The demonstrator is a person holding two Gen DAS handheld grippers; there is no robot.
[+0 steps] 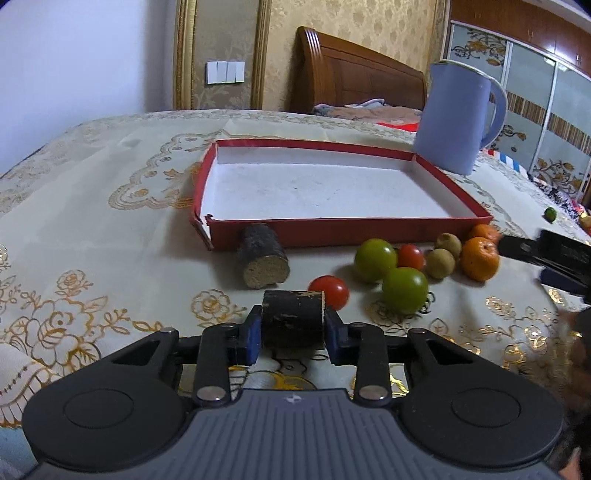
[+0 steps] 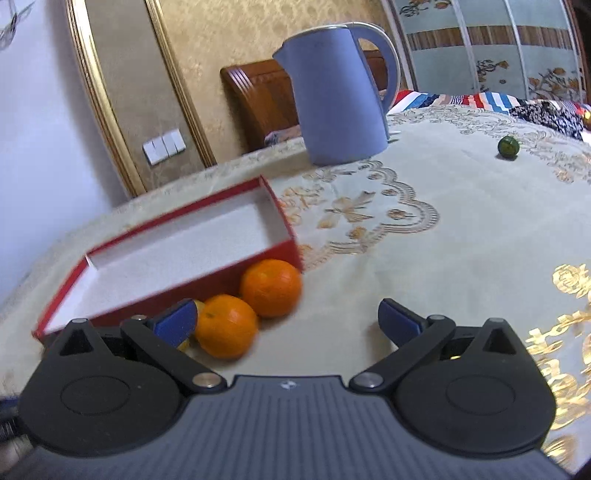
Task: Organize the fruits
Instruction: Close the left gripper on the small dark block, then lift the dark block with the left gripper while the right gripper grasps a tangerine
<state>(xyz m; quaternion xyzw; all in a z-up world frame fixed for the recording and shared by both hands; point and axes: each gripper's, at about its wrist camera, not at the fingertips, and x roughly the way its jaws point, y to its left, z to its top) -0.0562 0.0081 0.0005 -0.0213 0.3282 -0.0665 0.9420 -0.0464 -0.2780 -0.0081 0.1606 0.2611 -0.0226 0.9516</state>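
Left gripper point(image 1: 293, 325) clenched on dark bark-skinned cane piece point(image 1: 291, 317), right gripper point(image 2: 286, 321) spread wide, glossy round oranges point(image 2: 226, 325) at ten o'clock, cardboard tray point(image 2: 282, 218) behind

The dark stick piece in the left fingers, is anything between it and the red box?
Yes. Between the dark sugarcane piece, clamped in the left gripper, and the red box, a second sugarcane piece lies against the box's near wall, and a red tomato sits just beyond. Lifting over should clear both.

wall: gold damask point(image 1: 369, 22) | wooden headboard point(image 1: 354, 74) | wardrobe: floral panels point(image 1: 528, 85)
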